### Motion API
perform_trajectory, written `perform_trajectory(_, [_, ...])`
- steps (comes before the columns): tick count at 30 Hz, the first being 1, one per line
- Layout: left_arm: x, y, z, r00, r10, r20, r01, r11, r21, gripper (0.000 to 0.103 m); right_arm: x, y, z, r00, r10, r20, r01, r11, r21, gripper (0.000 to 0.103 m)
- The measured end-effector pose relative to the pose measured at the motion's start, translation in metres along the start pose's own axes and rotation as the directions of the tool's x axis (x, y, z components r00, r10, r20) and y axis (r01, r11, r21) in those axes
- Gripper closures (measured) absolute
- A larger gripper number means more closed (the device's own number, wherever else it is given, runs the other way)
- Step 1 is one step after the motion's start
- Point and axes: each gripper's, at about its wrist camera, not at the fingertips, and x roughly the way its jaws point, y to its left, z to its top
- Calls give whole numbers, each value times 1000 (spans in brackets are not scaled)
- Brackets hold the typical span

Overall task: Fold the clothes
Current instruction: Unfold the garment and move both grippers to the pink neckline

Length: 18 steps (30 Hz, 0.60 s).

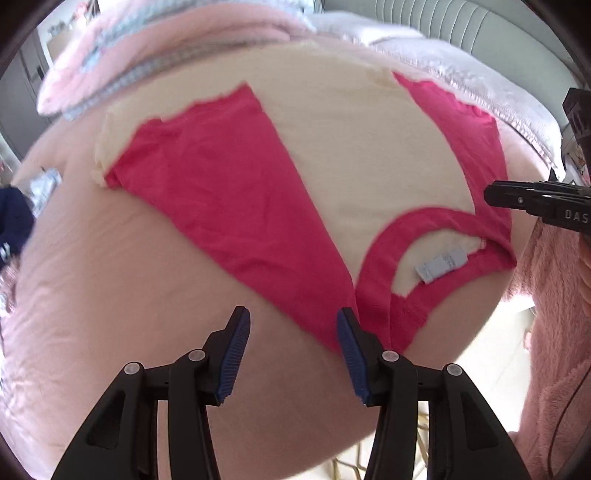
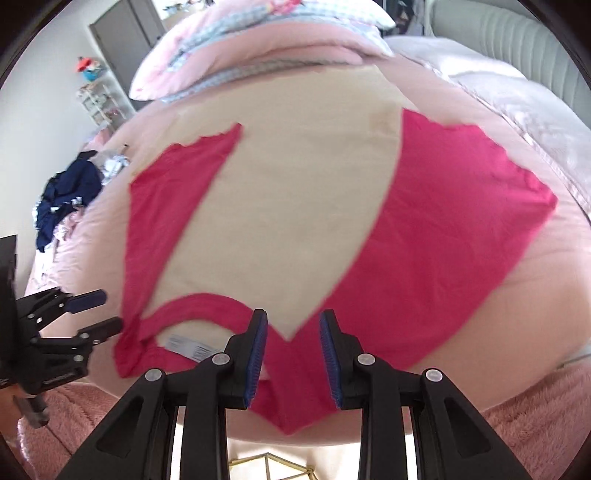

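Shirt (image 2: pixel 424 229): cream body, hot-pink sleeves and hot-pink neckband; pale blue label (image 1: pixel 439 266) inside the collar. Bed sheet (image 1: pixel 110 295): plain pale pink. Folded bedding (image 2: pixel 258 48) at the far end: pink with blue-and-white gingham trim. Quilt (image 1: pixel 480 81) by the headboard: white. Headboard (image 1: pixel 461 26): grey-green, vertically ribbed. Fleecy blanket (image 2: pixel 535 424) at the bed's edge: dusty pink. Heap of clothing (image 2: pixel 70 199): navy blue. Left gripper (image 1: pixel 293 354) and right gripper (image 2: pixel 293 360): black bodies, blue ribbed pads.
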Motion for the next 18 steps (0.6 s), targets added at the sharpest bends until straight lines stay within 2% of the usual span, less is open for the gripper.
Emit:
perform_trajectory(2, [5, -5, -3, 999, 27, -19, -27, 1000, 12, 57, 17, -9, -9, 996, 10, -85, -7, 1000, 29, 74])
perform_trajectory(5, [3, -6, -9, 997, 44, -61, -43, 999, 8, 57, 14, -14, -30, 997, 61, -50, -59, 997, 56, 72])
perform_trajectory(7, [3, -10, -16, 995, 54, -82, -52, 998, 33, 57, 13, -13, -38, 996, 77, -56, -75, 997, 32, 70])
perform_trajectory(10, [-6, -14, -18, 995, 69, -69, -66, 997, 46, 57, 8, -9, -46, 995, 64, -70, -64, 998, 0, 70])
perform_trajectory(13, [-18, -12, -11, 997, 74, -37, -74, 997, -17, 57, 2, -7, -56, 996, 57, -72, -58, 998, -13, 70])
perform_trajectory(15, [-25, -15, -5, 998, 63, -4, -63, 997, -51, 57, -2, -10, -58, 994, 86, -68, -86, 996, 12, 70])
perform_trajectory(18, [-29, -24, 8, 998, 32, 56, -27, 995, -97, 57, -28, -36, -53, 993, 108, 37, -112, 987, 114, 70])
